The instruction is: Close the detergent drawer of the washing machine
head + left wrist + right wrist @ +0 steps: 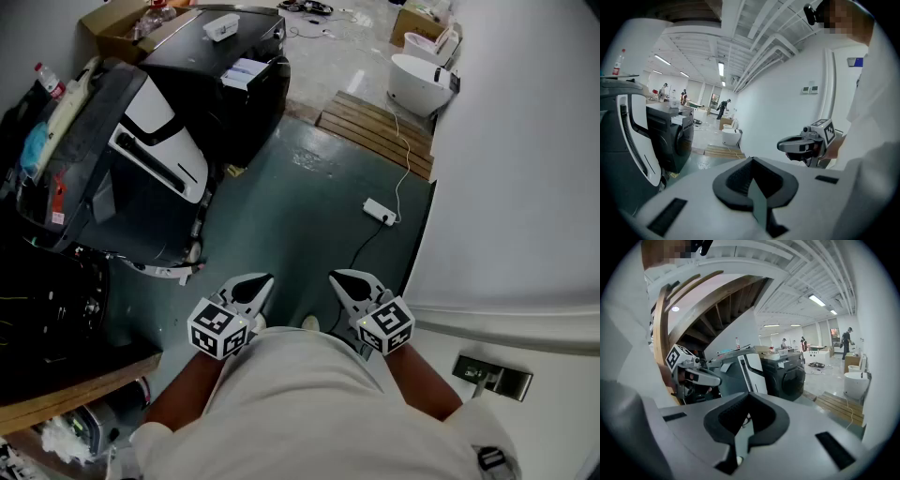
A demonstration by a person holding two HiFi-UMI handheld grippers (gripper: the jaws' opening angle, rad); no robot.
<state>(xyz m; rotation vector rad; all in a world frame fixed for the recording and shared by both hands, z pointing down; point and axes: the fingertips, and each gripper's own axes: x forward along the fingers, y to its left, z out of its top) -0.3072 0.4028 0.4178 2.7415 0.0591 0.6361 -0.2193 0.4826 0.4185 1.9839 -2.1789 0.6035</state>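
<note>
Green floor (300, 220) open between washing machine (253, 117) and white wall (525, 169).

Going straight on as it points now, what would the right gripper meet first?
The right gripper, shut and empty, aims slightly down across the green floor toward the tilted white-panelled machine. Probably floor first, else that machine; depth is unclear.

Test lab/workshop hall: washing machine (246, 89) & toilet (419, 82) loose on painted floor (300, 239), cardboard box (117, 23), power strip (379, 212), ceiling strip lights (816, 300), ppl (723, 107) working far back.
</note>
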